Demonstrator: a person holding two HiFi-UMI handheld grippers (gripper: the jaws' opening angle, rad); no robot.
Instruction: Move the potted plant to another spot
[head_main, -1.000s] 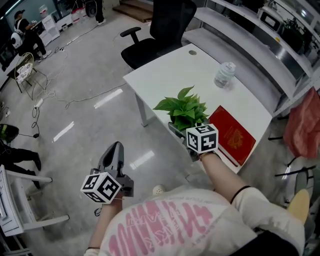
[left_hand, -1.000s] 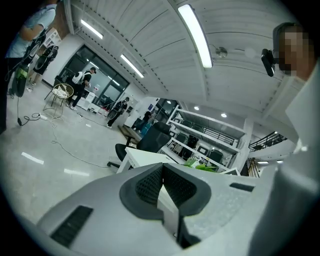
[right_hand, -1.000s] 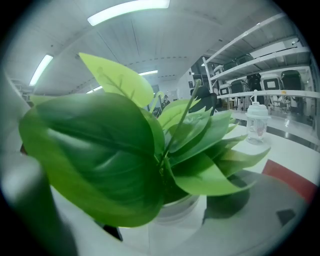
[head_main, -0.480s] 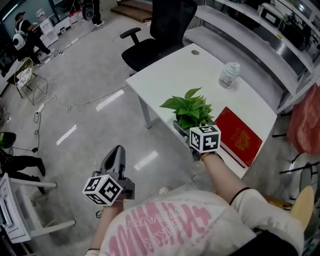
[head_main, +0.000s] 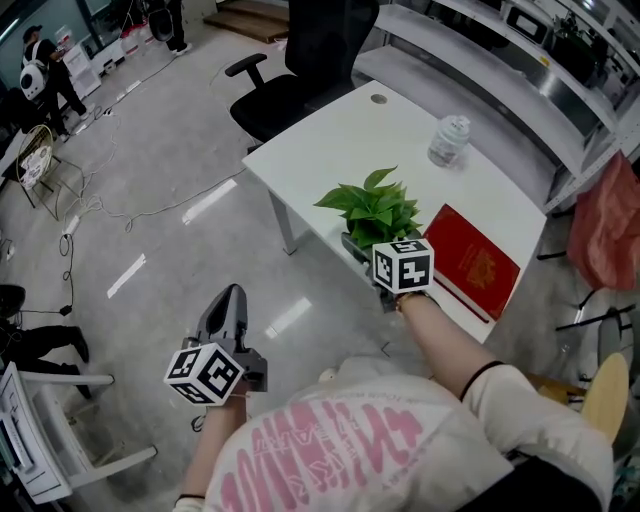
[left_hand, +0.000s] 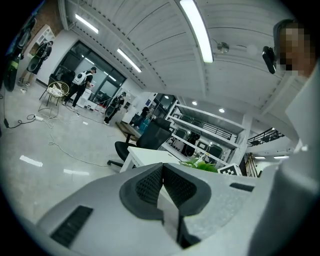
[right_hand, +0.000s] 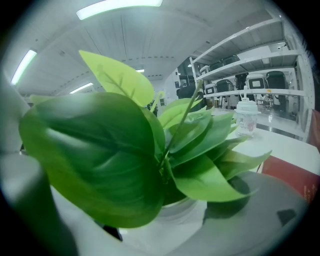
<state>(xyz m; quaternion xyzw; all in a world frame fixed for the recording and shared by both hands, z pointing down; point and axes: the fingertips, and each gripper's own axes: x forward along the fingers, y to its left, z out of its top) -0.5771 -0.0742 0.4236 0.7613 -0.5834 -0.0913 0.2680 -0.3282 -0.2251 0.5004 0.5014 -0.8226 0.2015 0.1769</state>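
**Right gripper on plant pot, left idle**

My right gripper (head_main: 362, 256) has its jaws closed against the white pot (right_hand: 172, 222) of the potted plant (head_main: 372, 205), one jaw on each side. The plant is at the near edge of the white table (head_main: 330, 140), just beside a red book (head_main: 470, 262). I can't tell whether the pot is touching the tabletop. My left gripper (left_hand: 162, 186) has its jaws pressed together on nothing, and it's out over the floor, well away from the table.

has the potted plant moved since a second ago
No: the potted plant keeps its place beside the red book; only the view shifted.
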